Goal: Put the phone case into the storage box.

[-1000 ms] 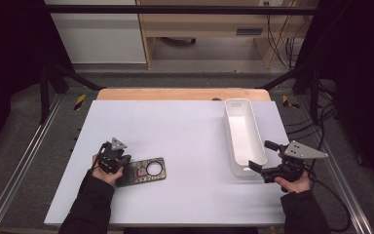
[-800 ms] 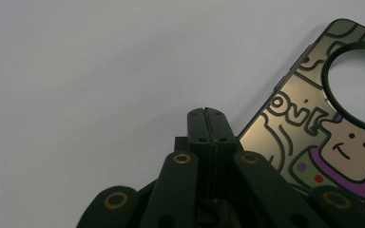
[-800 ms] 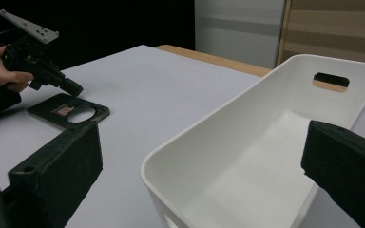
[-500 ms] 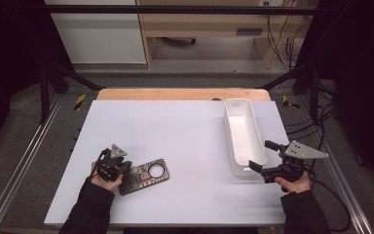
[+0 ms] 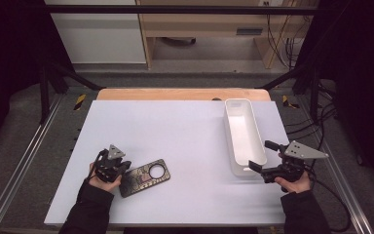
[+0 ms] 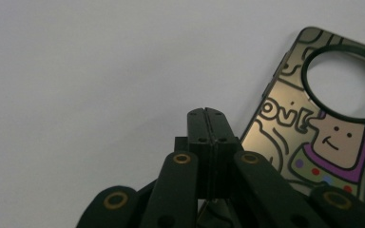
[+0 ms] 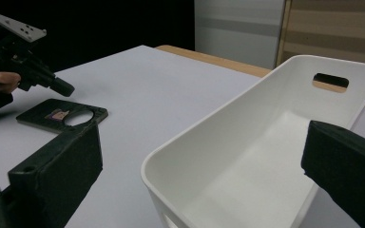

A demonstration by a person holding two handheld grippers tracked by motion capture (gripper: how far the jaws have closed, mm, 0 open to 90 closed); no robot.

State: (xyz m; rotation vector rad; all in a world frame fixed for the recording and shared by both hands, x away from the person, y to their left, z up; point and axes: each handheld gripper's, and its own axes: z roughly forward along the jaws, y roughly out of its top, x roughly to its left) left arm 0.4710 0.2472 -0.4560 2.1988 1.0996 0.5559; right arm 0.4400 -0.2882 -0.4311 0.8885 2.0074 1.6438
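Observation:
A dark phone case (image 5: 144, 177) with a round camera hole and a cartoon print lies flat at the front left of the white table. In the left gripper view the case (image 6: 313, 142) lies just right of my left gripper (image 6: 205, 113), whose jaws are pressed together with nothing between them. From above, the left gripper (image 5: 124, 166) sits at the case's left end. My right gripper (image 5: 258, 154) is open at the near end of a long white tray (image 5: 233, 141). Its jaws straddle the tray's near corner (image 7: 171, 161), and the tray is empty.
The tray runs front to back along the table's right side, with a handle slot (image 7: 330, 81) in its far end. A wooden strip (image 5: 175, 94) borders the table's far edge. The white tabletop (image 5: 175, 131) spreads between the two grippers.
My left gripper has drawn back towards the table's front edge. The phone case has shifted with it and turned slightly. The right gripper has not moved.

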